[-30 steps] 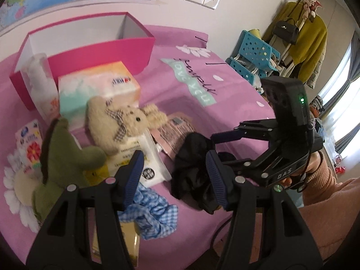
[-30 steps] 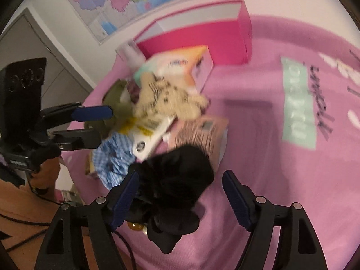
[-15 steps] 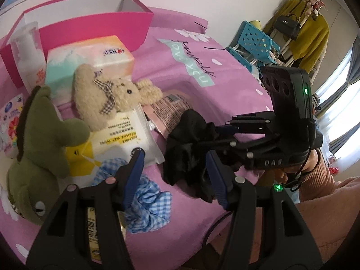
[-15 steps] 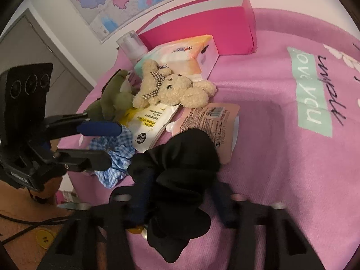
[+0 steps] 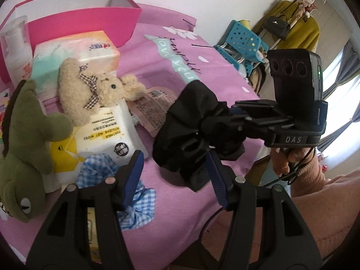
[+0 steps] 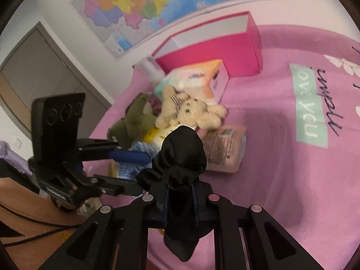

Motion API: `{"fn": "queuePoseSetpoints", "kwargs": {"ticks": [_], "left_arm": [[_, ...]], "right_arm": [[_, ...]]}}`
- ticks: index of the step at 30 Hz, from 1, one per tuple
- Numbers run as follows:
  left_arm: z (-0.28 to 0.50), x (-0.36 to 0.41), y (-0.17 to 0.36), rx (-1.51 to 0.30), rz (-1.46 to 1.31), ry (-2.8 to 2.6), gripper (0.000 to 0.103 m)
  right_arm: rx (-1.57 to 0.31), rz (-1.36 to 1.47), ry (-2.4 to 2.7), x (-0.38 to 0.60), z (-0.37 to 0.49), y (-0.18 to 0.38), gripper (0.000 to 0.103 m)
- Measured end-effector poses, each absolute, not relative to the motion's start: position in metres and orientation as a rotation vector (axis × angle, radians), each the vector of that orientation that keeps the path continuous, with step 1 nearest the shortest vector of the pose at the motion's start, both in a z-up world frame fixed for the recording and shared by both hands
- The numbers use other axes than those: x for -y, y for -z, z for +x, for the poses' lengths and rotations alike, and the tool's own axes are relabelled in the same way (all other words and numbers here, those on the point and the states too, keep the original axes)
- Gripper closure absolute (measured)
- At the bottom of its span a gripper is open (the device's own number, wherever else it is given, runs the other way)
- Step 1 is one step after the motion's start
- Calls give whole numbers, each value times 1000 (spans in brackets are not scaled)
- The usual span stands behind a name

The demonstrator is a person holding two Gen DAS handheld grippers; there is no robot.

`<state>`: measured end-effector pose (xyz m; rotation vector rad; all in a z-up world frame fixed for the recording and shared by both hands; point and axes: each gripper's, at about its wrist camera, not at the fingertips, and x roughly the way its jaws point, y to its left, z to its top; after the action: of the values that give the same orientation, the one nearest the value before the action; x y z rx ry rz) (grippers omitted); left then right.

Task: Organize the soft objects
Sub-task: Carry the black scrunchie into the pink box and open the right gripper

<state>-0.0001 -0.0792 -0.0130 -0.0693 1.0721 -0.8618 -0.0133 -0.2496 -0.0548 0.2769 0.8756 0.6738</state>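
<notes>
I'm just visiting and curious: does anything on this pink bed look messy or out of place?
Yes. The teddy bear lies toppled across a wet wipes pack, beside the green dinosaur plush and a crumpled blue gingham scrunchie. The pink box looks empty. The right tongs hold a black cloth.

Bedroom: pink bedspread (image 5: 157, 51), clothes rack (image 5: 299, 22).

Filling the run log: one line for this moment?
right gripper: shut on black scrunchie | left gripper: open, empty | pink box: open
</notes>
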Motion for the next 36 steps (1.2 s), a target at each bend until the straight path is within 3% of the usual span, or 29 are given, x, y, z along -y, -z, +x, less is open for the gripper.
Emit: {"fn": "queuePoseSetpoints", "kwargs": {"ticks": [5,18,25,36], "left_arm": [[1,82,8,-1050,-77,879,38],[24,88,-12,-936,-52,845,38],[47,84,-41,-848,-50,785,58],[115,83,-81,-790,-22,628,60]], "right_arm": [[-820,284,-698,249,-12,36,91],[-671,259,-766,236,5,-10,92],[-582,226,-783,234,23,-40,92],[-490,196,-765,232,89,-84,92]]}}
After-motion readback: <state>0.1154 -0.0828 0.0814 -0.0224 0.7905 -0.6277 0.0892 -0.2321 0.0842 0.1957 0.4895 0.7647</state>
